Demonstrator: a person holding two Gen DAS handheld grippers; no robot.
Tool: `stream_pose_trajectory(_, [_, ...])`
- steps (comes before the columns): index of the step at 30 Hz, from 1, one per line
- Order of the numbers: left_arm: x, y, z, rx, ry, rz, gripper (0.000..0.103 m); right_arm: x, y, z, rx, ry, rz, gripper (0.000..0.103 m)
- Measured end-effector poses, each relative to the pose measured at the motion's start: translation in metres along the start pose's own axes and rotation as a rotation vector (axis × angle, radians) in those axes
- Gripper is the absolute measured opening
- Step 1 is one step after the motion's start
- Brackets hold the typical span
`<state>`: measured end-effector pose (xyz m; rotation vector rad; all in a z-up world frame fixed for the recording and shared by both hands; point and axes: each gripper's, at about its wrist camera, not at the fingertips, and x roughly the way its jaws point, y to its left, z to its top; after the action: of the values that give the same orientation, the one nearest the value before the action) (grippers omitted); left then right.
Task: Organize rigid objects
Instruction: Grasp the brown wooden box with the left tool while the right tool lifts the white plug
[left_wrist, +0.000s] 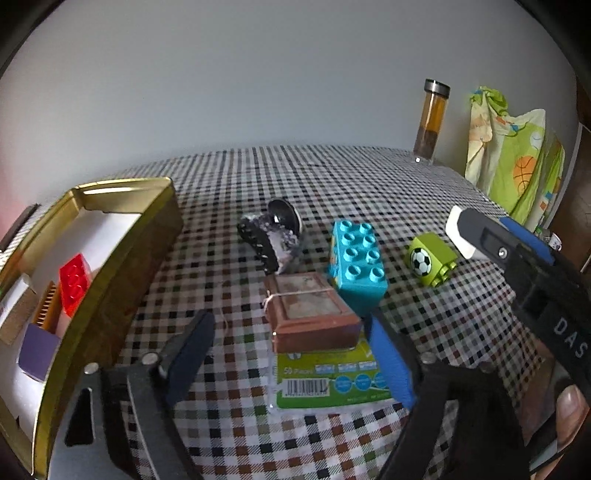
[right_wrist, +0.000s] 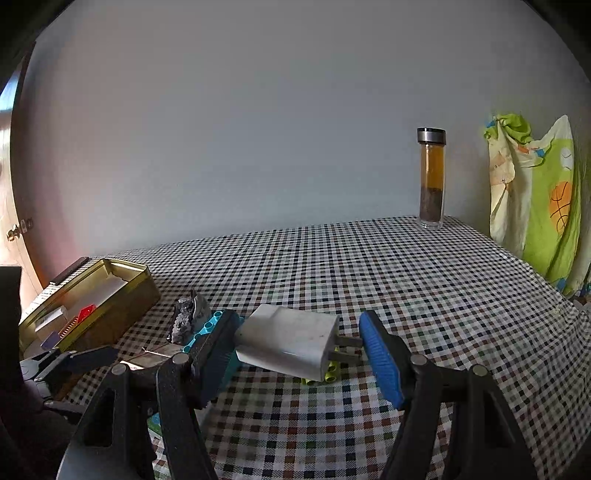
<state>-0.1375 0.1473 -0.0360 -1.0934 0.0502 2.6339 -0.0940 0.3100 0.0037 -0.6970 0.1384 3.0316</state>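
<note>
a: why is the left gripper (left_wrist: 291, 354) open over the brown box (left_wrist: 312, 314)?
b: to lift it into the tin (left_wrist: 122, 236), left of it. the right gripper (right_wrist: 295, 347) grips the charger (right_wrist: 288, 341).

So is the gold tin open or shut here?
Open. The gold tin has no lid on, and the red brick shows inside it.
</note>
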Motion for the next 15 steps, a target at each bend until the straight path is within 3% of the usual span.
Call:
stream_pose_trajectory(7, [0.002,0.001,0.001,-0.012,0.005,-0.008,0.072,0.002,0.002,0.000,-0.014,0.010,-0.004,0.070])
stream_pose_trajectory(11, [-0.001,-0.004,0.001,0.016,-0.009,-0.019,0.047,0.002,0.001,0.000,-0.014,0.017,-0.001,0.070])
stream_pose_trajectory(15, [-0.003,-0.012,0.001,0.056,-0.023,0.003,0.044,0.001,0.002,0.000,-0.018,0.017,-0.002,0.070])
